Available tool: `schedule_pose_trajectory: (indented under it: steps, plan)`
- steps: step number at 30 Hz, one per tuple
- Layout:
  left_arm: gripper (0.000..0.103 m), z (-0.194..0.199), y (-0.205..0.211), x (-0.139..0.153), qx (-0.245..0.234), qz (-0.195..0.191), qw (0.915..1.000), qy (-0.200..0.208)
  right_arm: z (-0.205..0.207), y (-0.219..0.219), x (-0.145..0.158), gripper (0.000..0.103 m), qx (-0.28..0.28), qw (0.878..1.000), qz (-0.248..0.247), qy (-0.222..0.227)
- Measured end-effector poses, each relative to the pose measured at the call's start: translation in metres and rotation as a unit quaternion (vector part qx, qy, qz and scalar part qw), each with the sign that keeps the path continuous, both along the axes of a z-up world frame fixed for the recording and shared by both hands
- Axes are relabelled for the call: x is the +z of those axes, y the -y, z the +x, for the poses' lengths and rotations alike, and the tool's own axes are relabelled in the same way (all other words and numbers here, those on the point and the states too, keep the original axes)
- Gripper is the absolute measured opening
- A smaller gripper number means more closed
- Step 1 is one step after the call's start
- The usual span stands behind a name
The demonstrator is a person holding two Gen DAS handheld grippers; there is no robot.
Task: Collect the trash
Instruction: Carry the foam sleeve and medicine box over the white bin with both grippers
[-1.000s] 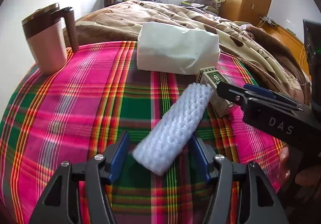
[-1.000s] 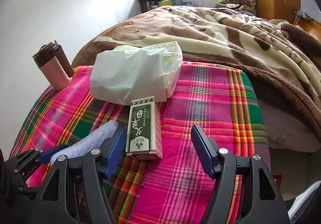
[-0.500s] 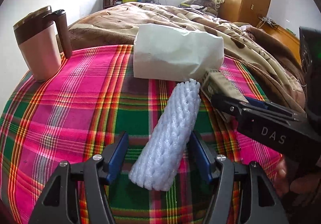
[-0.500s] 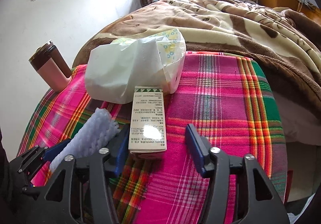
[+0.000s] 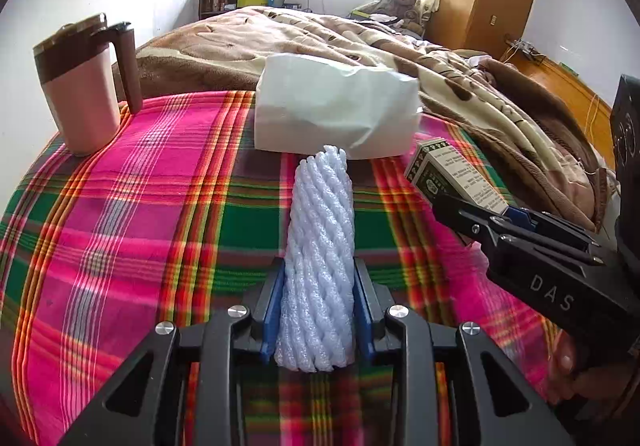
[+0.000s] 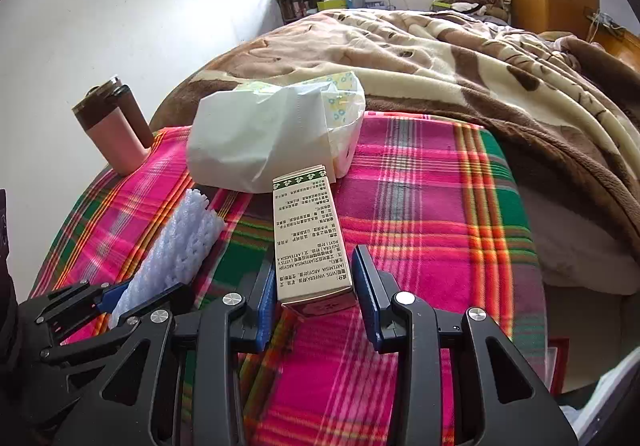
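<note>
Foam netting (image 5: 318, 266) lies on the plaid cloth (image 5: 140, 214), pinched between the closed blue pads of the left gripper (image 5: 318, 310), its far end reaching ahead toward a white bag (image 5: 336, 114). Right gripper (image 6: 316, 298) holds a small printed box (image 6: 310, 238), both pads against its sides.

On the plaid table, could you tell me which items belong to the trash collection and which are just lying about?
Part of the job:
- foam net sleeve, clamped in the left gripper
- small printed carton, between the right gripper fingers, which look shut on it

Just lying about:
- pink mug with brown lid
- white tissue pack, possibly not trash
- brown blanket on the bed
</note>
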State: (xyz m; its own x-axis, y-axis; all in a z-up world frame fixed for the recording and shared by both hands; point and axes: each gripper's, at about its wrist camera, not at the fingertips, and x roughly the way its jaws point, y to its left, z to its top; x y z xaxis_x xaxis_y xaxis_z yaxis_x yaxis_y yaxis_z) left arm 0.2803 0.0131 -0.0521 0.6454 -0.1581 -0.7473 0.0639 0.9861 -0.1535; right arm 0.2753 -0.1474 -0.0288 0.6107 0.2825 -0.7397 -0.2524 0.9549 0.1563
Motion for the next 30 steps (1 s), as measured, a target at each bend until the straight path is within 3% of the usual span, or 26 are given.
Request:
schedule_pose_trajectory:
  steps: [15, 30]
  plan:
    - [0.033, -0.068, 0.029, 0.049, -0.032, 0.002, 0.9981, 0.053, -0.069, 0.034, 0.032, 0.037, -0.031, 0.998, 0.033, 0.039]
    - [0.033, -0.124, 0.063, 0.078, -0.078, 0.000, 0.9921, 0.098, -0.128, 0.072, 0.054, 0.037, -0.073, 0.993, 0.054, 0.082]
